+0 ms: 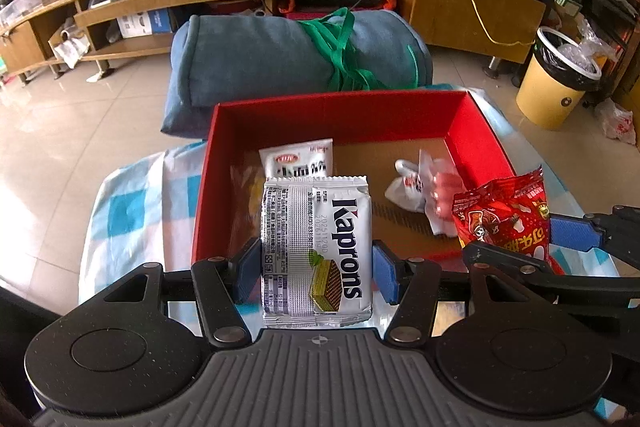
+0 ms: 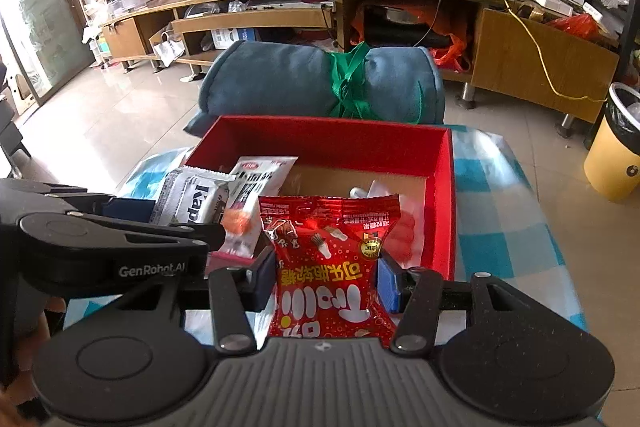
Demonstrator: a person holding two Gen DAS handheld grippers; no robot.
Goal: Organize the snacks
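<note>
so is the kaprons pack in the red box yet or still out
Still out. The Kaprons pack is clamped upright in the left gripper, at the near edge of the red box, not resting inside.

Each gripper is matte black with blue finger pads, silver screws and white "GenRobot.AI" lettering.

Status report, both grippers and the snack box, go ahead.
Left gripper shut on Kaprons wafer pack. Right gripper shut on red candy bag. Both held at near edge of red box, two packets already inside. Nothing blocking.
</note>
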